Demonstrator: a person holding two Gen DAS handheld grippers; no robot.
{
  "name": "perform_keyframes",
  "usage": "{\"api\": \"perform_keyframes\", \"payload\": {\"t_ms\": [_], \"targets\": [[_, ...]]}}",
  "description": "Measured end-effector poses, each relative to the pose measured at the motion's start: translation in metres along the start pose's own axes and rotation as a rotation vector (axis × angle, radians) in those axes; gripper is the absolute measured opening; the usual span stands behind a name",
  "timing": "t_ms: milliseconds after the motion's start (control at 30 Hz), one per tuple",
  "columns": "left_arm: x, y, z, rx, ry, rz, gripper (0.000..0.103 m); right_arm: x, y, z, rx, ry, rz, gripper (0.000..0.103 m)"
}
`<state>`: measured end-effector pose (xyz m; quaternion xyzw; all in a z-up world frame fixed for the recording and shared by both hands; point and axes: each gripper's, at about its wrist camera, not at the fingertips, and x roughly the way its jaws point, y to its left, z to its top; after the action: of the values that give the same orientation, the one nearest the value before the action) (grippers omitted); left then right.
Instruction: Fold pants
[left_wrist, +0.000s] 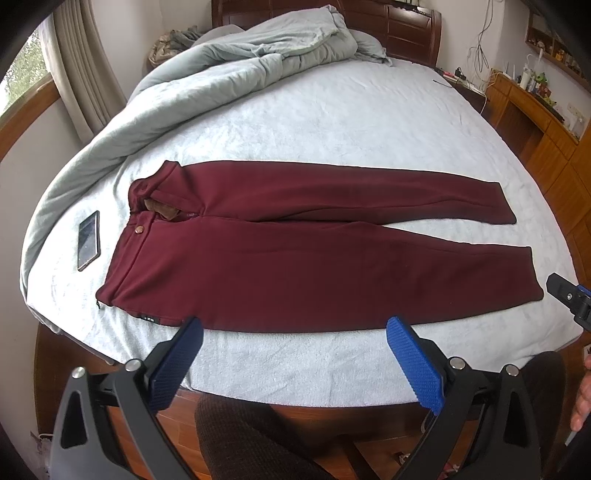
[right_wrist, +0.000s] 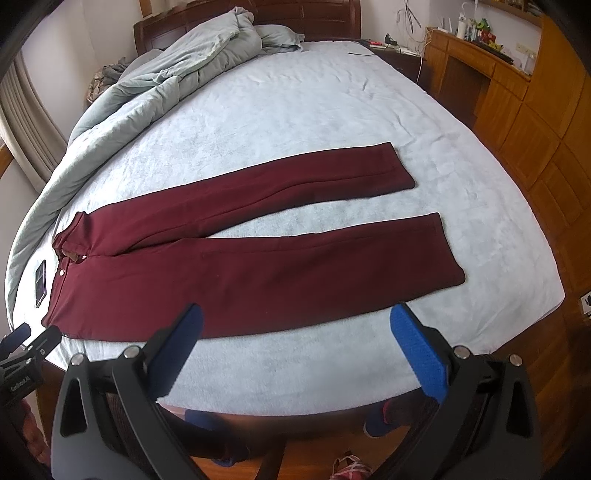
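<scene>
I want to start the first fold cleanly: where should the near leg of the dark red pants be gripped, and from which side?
Grip the maroon fleece pants along the near leg's outer edge, coming in low from the bed's near side. They lie flat, legs spread, that edge closest to both open tools: right tool toward the cuff, left tool toward the waistband.

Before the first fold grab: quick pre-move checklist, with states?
1. Pants flat, legs spread, waist to the left: ok.
2. Left gripper open, holding nothing, at the near edge of the pants: ok.
3. Right gripper open, holding nothing, near the lower leg's edge: ok.
4. Phone lies on the bed sheet beside the waistband, apart from the cloth: ok for a leg-over-leg fold, not ok if the fold swings left.
5. Fly open, brown lining showing at the waist: not ok, tidy first.
6. Bunched duvet well behind the far leg: ok.
</scene>
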<state>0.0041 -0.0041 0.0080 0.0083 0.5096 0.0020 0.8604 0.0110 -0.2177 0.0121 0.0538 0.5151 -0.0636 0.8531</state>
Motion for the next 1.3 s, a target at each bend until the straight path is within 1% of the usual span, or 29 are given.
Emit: {"api": "perform_keyframes", "payload": {"t_ms": [1300], "targets": [[0.0026, 0.0003, 0.0046, -0.002, 0.007, -0.004, 0.099, 0.0035, 0.0062, 0.0044, 0.000, -0.001, 0.003, 0.101]]}}
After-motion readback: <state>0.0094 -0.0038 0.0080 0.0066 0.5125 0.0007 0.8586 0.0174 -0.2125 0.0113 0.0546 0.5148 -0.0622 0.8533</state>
